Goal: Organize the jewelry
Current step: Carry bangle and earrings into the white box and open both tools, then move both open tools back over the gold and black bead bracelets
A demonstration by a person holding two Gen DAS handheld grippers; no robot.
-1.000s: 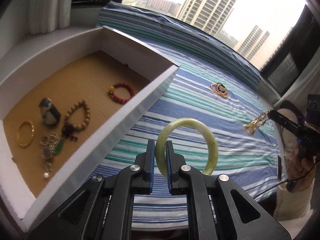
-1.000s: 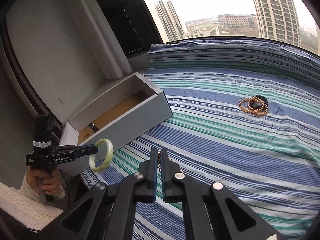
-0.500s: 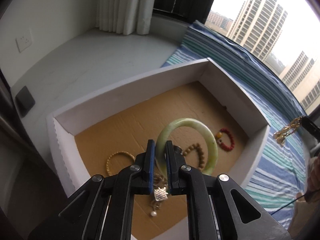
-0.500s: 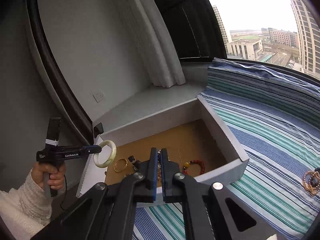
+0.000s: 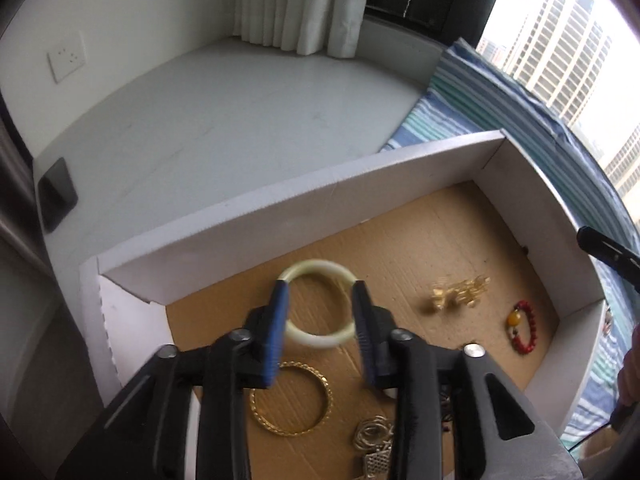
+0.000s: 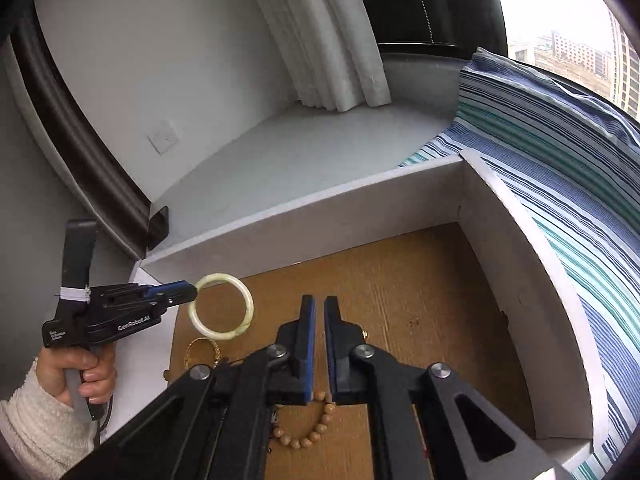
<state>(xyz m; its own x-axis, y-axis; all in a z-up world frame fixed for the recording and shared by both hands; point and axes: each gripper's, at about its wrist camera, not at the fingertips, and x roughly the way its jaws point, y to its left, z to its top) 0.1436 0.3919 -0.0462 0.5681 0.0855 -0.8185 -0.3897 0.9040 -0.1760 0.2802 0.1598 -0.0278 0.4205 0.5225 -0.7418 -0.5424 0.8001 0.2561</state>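
Note:
A white box (image 5: 304, 216) with a brown cardboard floor holds jewelry. My left gripper (image 5: 320, 300) is open above it, and the pale green jade bangle (image 5: 318, 338) is free between and below the fingers, over the box floor. In the right wrist view the bangle (image 6: 221, 306) shows at the left gripper's tips (image 6: 188, 290). My right gripper (image 6: 319, 304) is slightly open and empty over the box. A gold chain piece (image 5: 460, 294) is blurred over the floor near the right gripper's tip (image 5: 604, 246).
In the box lie a gold bangle (image 5: 292, 400), a red bead bracelet (image 5: 522, 326), a silver chain (image 5: 374, 436) and a wooden bead bracelet (image 6: 308, 428). A striped blue-green cloth (image 6: 560, 152) lies right of the box. A white ledge (image 5: 200, 112) and curtain lie beyond.
Both grippers have opened over the box. The jade bangle has left the left gripper's grip and the gold chain piece has left the right gripper's; both are down in the box.

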